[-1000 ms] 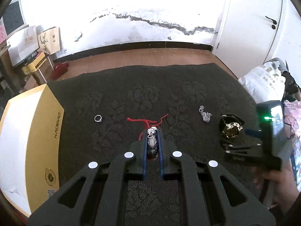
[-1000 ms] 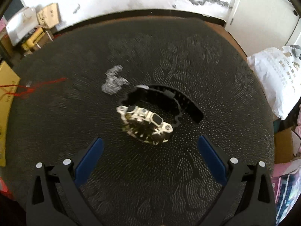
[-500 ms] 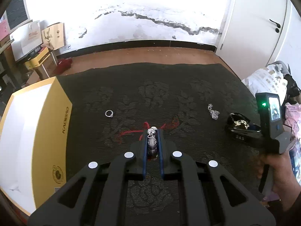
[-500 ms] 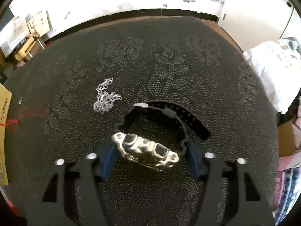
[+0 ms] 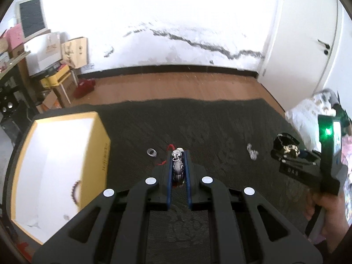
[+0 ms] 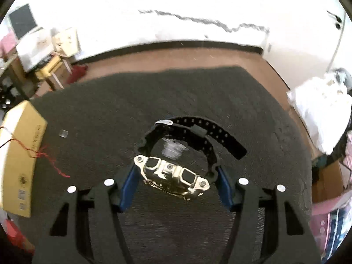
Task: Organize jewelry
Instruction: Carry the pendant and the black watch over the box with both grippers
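Observation:
My left gripper [image 5: 177, 154] is shut on a silver pendant [image 5: 177, 167] with a red cord [image 5: 170, 147] hanging below it, held above the dark patterned cloth [image 5: 198, 123]. My right gripper [image 6: 176, 171] is shut on a gold-faced watch [image 6: 171, 173] with a black strap [image 6: 198, 129], lifted off the cloth; it also shows in the left wrist view [image 5: 286, 147]. A silver ring [image 5: 151, 152] and a silver chain [image 5: 252, 154] lie on the cloth. The yellow box [image 5: 55, 167] with a white inside lies open at the left, with a bead bracelet [image 5: 74, 192] in it.
The yellow box also shows in the right wrist view [image 6: 22, 151], with the red cord [image 6: 44, 156] trailing across it. A white bag [image 6: 319, 112] lies off the cloth at the right. Cardboard boxes [image 5: 50, 70] stand against the far left wall.
My right gripper has shut on the watch and lifted it off the cloth. My left gripper has risen and moved left with the pendant, closer to the box.

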